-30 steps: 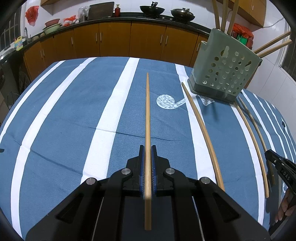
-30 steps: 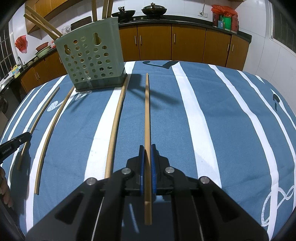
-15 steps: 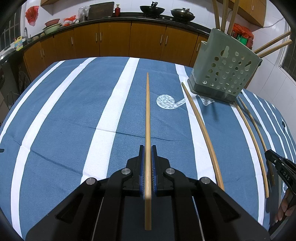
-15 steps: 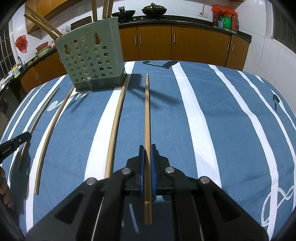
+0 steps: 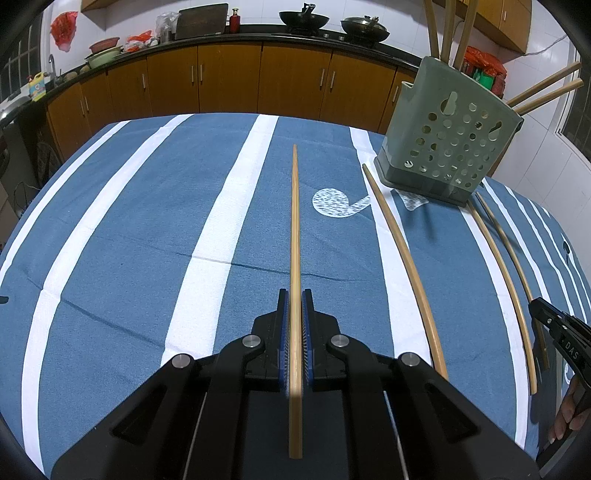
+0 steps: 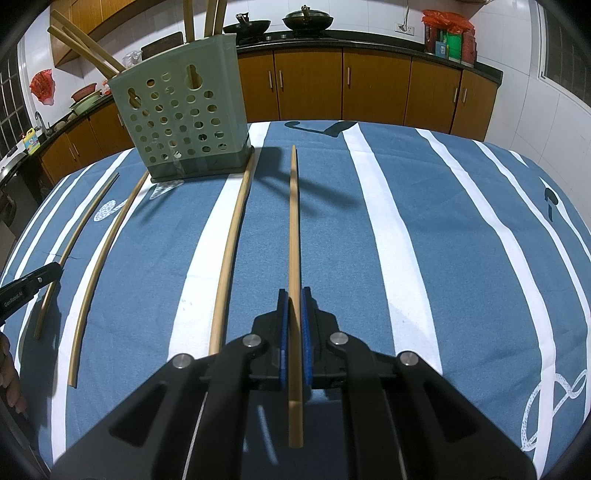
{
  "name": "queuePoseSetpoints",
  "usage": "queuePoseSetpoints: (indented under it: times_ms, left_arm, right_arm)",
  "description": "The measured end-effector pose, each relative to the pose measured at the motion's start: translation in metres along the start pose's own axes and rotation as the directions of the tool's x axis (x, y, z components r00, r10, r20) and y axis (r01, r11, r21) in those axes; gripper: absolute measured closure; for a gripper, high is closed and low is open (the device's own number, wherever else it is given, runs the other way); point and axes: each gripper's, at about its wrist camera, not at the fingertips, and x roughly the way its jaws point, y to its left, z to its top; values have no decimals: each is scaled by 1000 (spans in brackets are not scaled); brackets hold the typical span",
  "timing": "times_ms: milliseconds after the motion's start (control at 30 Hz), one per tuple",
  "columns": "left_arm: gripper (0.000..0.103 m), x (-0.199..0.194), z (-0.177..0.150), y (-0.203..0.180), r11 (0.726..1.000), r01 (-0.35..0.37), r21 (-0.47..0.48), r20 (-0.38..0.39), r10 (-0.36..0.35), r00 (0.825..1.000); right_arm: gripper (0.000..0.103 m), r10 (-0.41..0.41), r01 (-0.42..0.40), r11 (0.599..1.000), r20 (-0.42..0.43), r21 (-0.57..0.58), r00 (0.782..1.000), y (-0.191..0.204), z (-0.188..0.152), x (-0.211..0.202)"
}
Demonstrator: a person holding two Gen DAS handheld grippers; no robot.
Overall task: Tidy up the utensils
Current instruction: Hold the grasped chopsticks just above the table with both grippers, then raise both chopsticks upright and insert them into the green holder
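Gripping 1 long wooden chopstick each, both claws sit at the bottom centre of their own views. The left claw (image 5: 294,295) is clenched on a chopstick (image 5: 295,236) that runs straight up the middle of the frame, its far tip ending over the blue cloth with white stripes (image 5: 147,229) that covers the counter. Its near end sticks out behind the blue pads toward the camera.

The right claw (image 6: 294,293) is likewise clenched on a second chopstick (image 6: 293,229), which also points straight up the centre of its frame.

A pale green utensil holder (image 5: 447,147) with round holes stands upright on the cloth in the upper right of the left view and in the upper left of the right view (image 6: 181,114). Several chopsticks already stand in it, some upright and 2 leaning outward.

3 loose chopsticks lie flat on the cloth. In the right view, 1 (image 6: 231,251) lies just left of the held stick, its far end touching or nearly touching the holder's base. Another (image 6: 103,266) lies further left, and a third (image 6: 72,251) lies at the left edge, close to the tip of the other claw.

Brown kitchen cabinets (image 6: 369,88) fill the top of both views, with 2 dark woks (image 6: 306,18) above them.
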Motion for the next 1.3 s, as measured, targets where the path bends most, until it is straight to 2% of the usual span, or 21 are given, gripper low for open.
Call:
queuePoseSetpoints:
  times_ms: [533,700,833,900,1100,1300]
  left_arm:
    - [95,0,0,0,1000,-2,3,0,2,1000]
    - [95,-4,-6,-6,997,-37,61,-3,37,999]
    - [96,-6,-6,-7,997,-29,75,-16,30,999]
    - [96,-11,-4,-6,997,-16,74,-12,17,1000]
    - [96,-57,21,-13,995,5,97,123,-17,992]
    - [96,-105,53,-15,995,58,79,269,-77,960]
  right_arm:
    - [94,1,-1,1000,0,1,1000,0,0,0]
    - [95,13,-13,1000,0,6,1000,-1,-2,-1]
    - [95,19,-19,1000,3,24,1000,-4,-1,-3]
    - [95,19,-19,999,32,25,999,-4,3,-13]
    - [95,25,-32,999,182,39,983,-10,29,-58]
    - [95,37,-51,998,329,36,944,-9,51,-103]
